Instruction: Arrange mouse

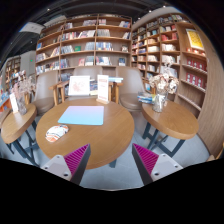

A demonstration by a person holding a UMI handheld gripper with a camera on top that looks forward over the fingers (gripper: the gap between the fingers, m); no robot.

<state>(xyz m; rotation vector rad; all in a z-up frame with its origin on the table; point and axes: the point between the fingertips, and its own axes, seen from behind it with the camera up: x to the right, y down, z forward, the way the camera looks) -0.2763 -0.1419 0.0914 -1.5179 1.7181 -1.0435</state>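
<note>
the hand-held gripper (112,160) is hovering above the near edge of a round wooden worktop (100,140), its two fingers spread wide with nothing between them; only the magenta pads (74,157) and the dark finger tips are showing, the rest being cut off below. on the worktop a pale blue mat (82,115) is lying flat ahead of the fingers, and a small whitish object (56,131) is sitting just to the left of the mat, nearer the left finger; it may be the mouse, but it is too small to make out for certain. beyond the mat an upright white card (79,86) and a second standing sign (103,88) are facing the camera, their print unreadable. another round table (172,118) is standing to the right, carrying something like flowers (160,92), hard to tell. bookshelves (95,42) are filling the back wall, their contents a blur.
</note>
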